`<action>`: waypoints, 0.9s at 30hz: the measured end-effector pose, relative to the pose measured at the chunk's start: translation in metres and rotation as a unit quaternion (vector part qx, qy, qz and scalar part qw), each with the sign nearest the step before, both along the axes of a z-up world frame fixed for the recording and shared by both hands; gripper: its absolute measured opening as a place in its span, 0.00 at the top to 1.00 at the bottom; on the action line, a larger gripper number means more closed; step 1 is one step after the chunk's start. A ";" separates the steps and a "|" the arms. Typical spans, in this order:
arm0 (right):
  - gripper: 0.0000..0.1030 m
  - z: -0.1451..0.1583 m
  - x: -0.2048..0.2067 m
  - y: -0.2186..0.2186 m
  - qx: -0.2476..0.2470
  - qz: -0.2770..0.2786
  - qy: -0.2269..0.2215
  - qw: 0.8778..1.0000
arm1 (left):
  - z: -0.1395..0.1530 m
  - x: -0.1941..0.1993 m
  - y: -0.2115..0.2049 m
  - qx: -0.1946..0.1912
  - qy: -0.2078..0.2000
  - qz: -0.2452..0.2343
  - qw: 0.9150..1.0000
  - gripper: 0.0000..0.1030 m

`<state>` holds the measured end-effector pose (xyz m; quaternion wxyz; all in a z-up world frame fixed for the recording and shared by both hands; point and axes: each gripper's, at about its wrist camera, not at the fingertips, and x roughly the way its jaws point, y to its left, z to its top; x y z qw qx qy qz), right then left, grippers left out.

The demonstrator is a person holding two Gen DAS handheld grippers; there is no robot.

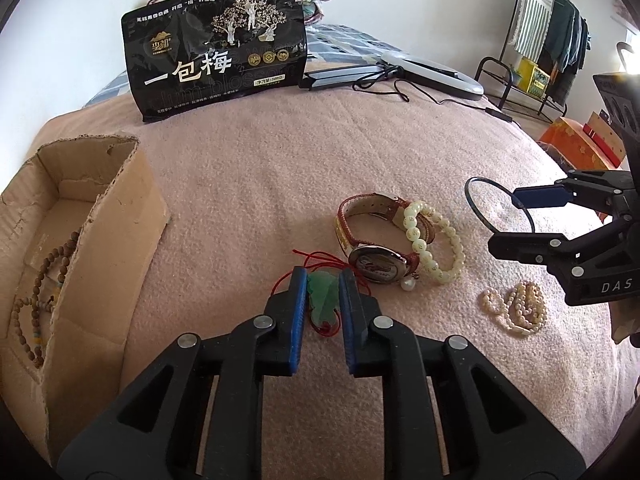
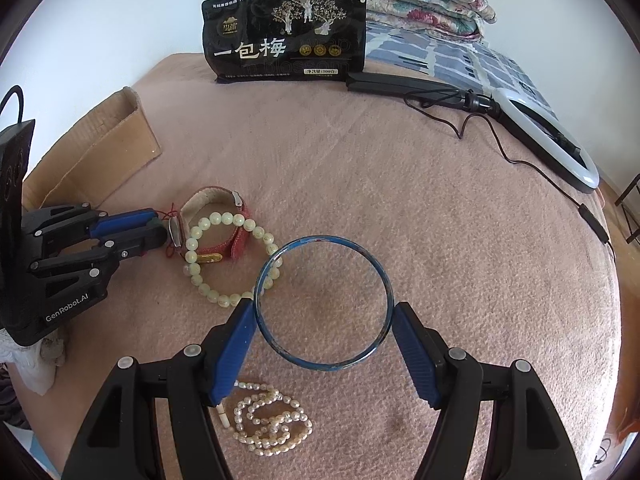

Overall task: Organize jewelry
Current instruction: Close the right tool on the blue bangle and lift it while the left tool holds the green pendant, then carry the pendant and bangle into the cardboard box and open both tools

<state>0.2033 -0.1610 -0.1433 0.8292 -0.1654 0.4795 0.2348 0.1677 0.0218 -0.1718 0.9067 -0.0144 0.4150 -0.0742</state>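
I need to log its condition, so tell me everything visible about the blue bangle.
The blue bangle is a thin, rigid ring, metal by the look, its blue finish chipped and scuffed. The right gripper pinches it across its width, a blue pad on each side. It looks raised above the pink blanket, overlapping the pale bead bracelet in view.

I'm working over a fuzzy, matt pink blanket (image 2: 440, 200), nubbly all across. My right gripper (image 2: 324, 316) is pressing ribbed blue rubbery pads (image 2: 414, 354) on a thin blue bangle (image 2: 322, 300) with scuffed, chipping paint. My left gripper (image 1: 322, 292) is closing matt black plastic on a glossy, translucent green pendant (image 1: 322, 298). A rough, torn brown cardboard box (image 1: 104, 248) is sitting alongside.
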 end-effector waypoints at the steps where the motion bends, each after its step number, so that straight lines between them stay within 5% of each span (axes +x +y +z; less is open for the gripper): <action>1: 0.30 0.002 0.000 -0.001 0.001 -0.001 -0.002 1.000 | 0.003 -0.002 -0.001 -0.001 -0.003 -0.001 1.000 0.86; 27: 0.31 0.081 -0.029 -0.003 0.043 -0.020 -0.053 0.997 | 0.121 -0.051 0.028 -0.042 -0.095 0.016 0.995 0.86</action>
